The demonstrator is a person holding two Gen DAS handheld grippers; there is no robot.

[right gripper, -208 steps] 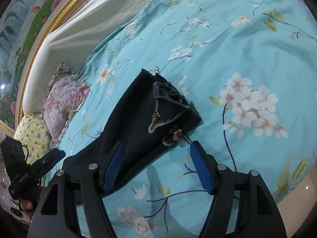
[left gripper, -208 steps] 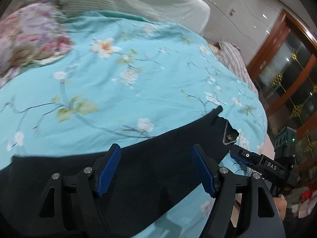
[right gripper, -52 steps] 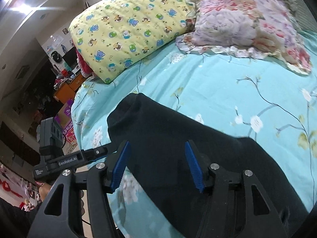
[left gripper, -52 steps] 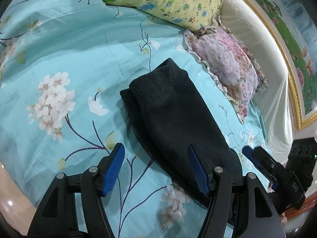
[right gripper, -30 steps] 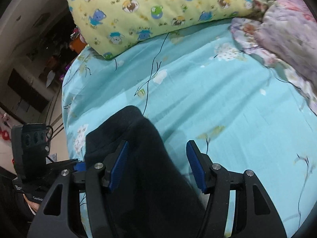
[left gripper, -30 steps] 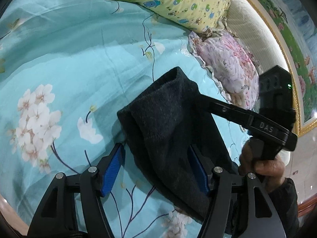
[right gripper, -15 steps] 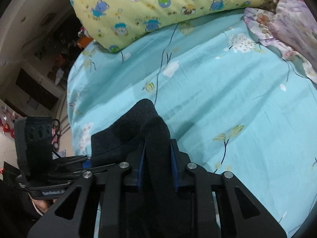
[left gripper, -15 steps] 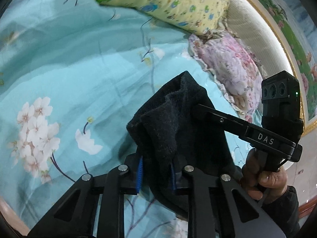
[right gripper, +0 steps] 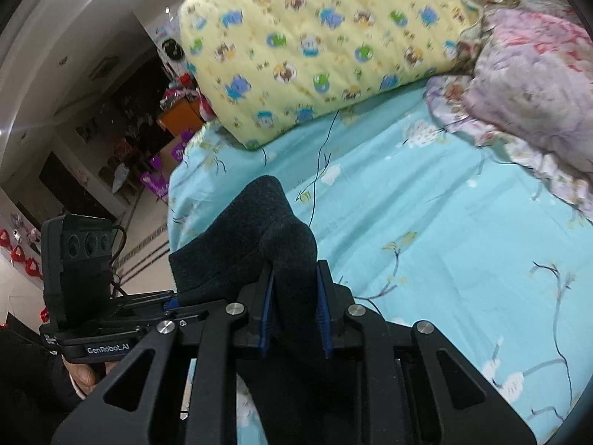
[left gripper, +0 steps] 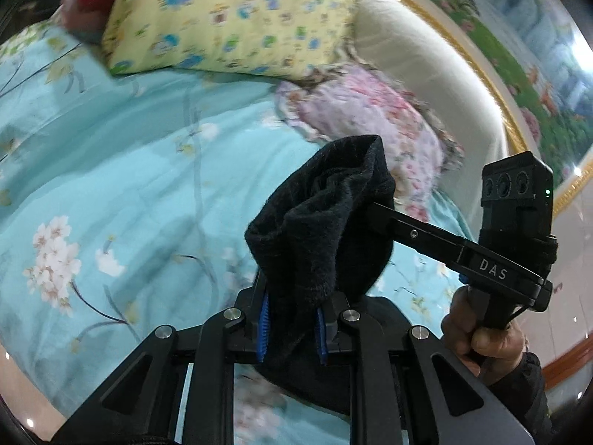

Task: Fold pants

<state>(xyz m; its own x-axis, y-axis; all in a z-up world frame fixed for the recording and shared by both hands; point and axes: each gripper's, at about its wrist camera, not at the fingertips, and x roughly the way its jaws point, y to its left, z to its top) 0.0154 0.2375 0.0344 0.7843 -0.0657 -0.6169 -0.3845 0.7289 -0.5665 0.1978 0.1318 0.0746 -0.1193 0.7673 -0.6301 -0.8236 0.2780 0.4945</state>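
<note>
Left wrist view showed the wide turquoise bedsheet printed with white blossoms (left gripper: 111, 170) filling most of the frame, the landmark for all else. At its far edge lay a yellow quilted pillow with cartoon animals (left gripper: 229, 18), and beside that a pink floral ruffled pillow (left gripper: 370, 111) against the cream padded headboard (left gripper: 426, 63).

Raised off the sheet near its close edge were the black fleecy pants (left gripper: 322, 230), already folded into a narrow bundle, judging from the doubled layers at the lifted end. The left gripper (left gripper: 291, 324) had just been closing and was clamped on one corner of that end, its blue pads (left gripper: 263, 326) pressing the cloth. The right gripper (right gripper: 294, 307) had likewise just been closing and pinched the neighbouring corner, cloth bunched between its jaws; a hand (left gripper: 481, 330) held its handle.

The lengthwise fold looked done. What seemed left was carrying the lifted end over the remainder lying on the sheet, setting it down, then releasing and smoothing.
</note>
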